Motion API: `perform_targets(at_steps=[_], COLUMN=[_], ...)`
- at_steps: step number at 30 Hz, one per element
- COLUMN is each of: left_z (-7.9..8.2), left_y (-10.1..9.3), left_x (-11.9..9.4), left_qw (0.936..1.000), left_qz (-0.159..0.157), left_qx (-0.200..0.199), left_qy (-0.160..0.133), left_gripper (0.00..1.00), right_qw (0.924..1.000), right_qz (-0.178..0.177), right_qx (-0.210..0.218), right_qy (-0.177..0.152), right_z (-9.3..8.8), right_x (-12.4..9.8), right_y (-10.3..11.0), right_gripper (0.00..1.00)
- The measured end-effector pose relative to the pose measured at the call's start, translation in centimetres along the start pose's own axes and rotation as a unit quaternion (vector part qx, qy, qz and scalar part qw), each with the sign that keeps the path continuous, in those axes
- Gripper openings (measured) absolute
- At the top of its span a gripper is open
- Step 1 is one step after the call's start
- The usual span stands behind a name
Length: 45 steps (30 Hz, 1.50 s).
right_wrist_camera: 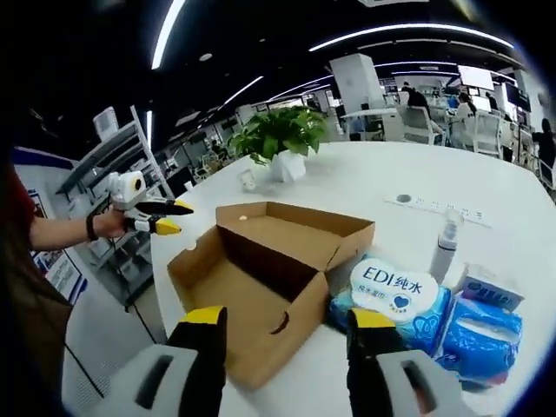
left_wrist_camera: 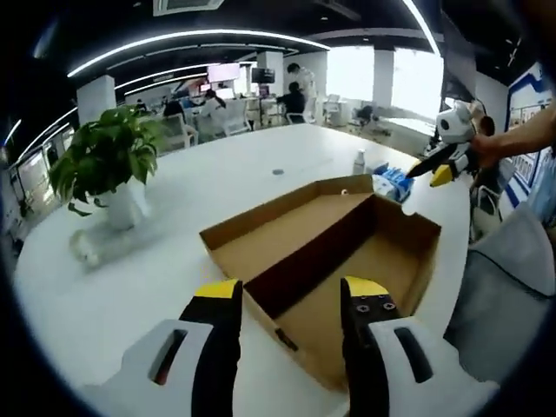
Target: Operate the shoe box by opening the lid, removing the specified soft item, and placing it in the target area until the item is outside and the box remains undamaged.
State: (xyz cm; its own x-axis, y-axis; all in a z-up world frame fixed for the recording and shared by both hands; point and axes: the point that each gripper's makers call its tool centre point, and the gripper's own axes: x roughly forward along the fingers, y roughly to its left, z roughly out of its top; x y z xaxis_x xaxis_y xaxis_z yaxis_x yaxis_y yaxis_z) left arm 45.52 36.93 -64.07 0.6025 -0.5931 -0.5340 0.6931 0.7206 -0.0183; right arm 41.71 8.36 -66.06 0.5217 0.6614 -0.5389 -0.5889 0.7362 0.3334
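Box (right_wrist_camera: pixel 278 278): brown cardboard, lid flipped fully open, lying on the white desk (left_wrist_camera: pixel 130 287); inside looks bare.
Tissue packs (right_wrist_camera: pixel 434 317): blue, soft, on the desk just beside the box.
Spray bottle (right_wrist_camera: pixel 445 246): upright, behind the packs.
Plant (left_wrist_camera: pixel 109 165): potted, well apart from the box.
Left gripper (left_wrist_camera: pixel 291 300): fingers spread wide, holding nothing, above the box's near edge.
Right gripper (right_wrist_camera: pixel 287 326): fingers parted, holding nothing, above box and packs.

My count: one shoe box (right_wrist_camera: pixel 269 269), lower centre; one potted plant (right_wrist_camera: pixel 280 139); one spray bottle (right_wrist_camera: pixel 444 246); three tissue packs (right_wrist_camera: pixel 395 291), lower right.
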Motion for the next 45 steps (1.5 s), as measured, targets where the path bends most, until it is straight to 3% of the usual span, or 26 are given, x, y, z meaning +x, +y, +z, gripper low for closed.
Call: perform_targets(at_steps=[8,24,45], left_z=[-0.8,-1.7,-2.9], left_y=[0.3,0.6,0.0], left_x=[-0.7,-1.2,-0.9], left_qw=[0.9998,0.9982,0.9968], left_qz=[0.011,0.021,0.038], left_qx=[-0.017,-0.057,-0.069], left_qy=[0.0,0.001,0.018], left_gripper=[0.47,0.47,0.49], right_qw=[1.0,0.9999,0.9998], right_qz=[0.001,-0.001,-0.005], right_qx=[0.005,0.009,0.013], right_qy=[-0.003,-0.006,-0.012], right_z=[-1.2,-1.6,-2.1], right_x=[-0.1,-0.4,-1.3], right_y=[1.1,1.9,2.3], right_gripper=[0.54,0.54,0.54])
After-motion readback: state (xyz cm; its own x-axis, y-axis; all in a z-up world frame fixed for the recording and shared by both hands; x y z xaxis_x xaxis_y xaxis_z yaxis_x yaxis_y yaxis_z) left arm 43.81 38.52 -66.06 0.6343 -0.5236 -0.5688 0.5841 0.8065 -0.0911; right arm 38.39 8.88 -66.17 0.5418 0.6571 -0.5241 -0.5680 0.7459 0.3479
